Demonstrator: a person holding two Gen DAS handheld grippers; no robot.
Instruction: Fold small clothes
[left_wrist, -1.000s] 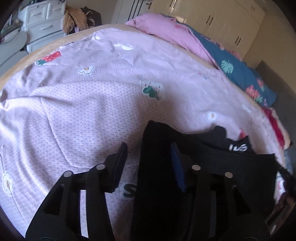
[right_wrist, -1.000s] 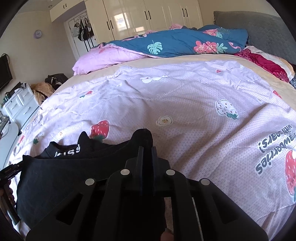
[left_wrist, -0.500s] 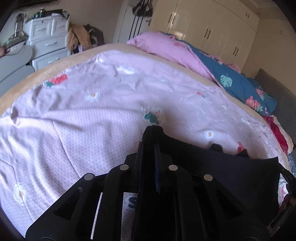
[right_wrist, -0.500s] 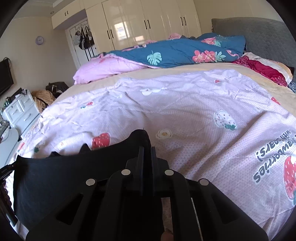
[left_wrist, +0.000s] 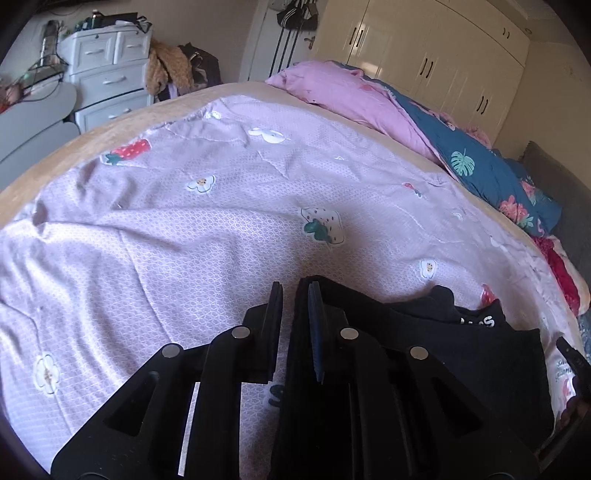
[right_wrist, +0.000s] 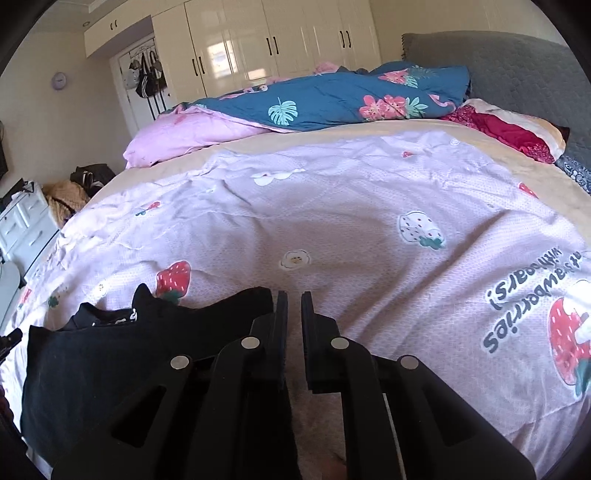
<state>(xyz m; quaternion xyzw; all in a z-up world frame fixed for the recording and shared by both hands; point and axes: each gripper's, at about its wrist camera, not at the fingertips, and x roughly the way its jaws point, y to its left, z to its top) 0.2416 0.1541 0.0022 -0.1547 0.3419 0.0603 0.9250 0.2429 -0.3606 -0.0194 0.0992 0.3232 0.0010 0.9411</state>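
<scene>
A small black garment (left_wrist: 461, 362) with white lettering lies on the pink strawberry-print bedspread (left_wrist: 221, 236). In the left wrist view it spreads to the right of my left gripper (left_wrist: 295, 291), whose jaws stand slightly apart; the cloth drapes over the right finger. In the right wrist view the garment (right_wrist: 110, 354) lies to the left of my right gripper (right_wrist: 294, 295), whose jaws stand a little apart with bare bedspread showing in the gap. The cloth's corner touches the left finger's outer side.
A pink and blue floral duvet (right_wrist: 314, 107) is heaped along the far side of the bed. A grey headboard (right_wrist: 517, 70) and red pillow (right_wrist: 509, 133) are at right. White drawers (left_wrist: 107, 74) and wardrobes (right_wrist: 277, 44) stand beyond the bed.
Both grippers were shut on the garment's top edge and held it up half a second ago. Now both have opened slightly and the garment lies on the bedspread.
</scene>
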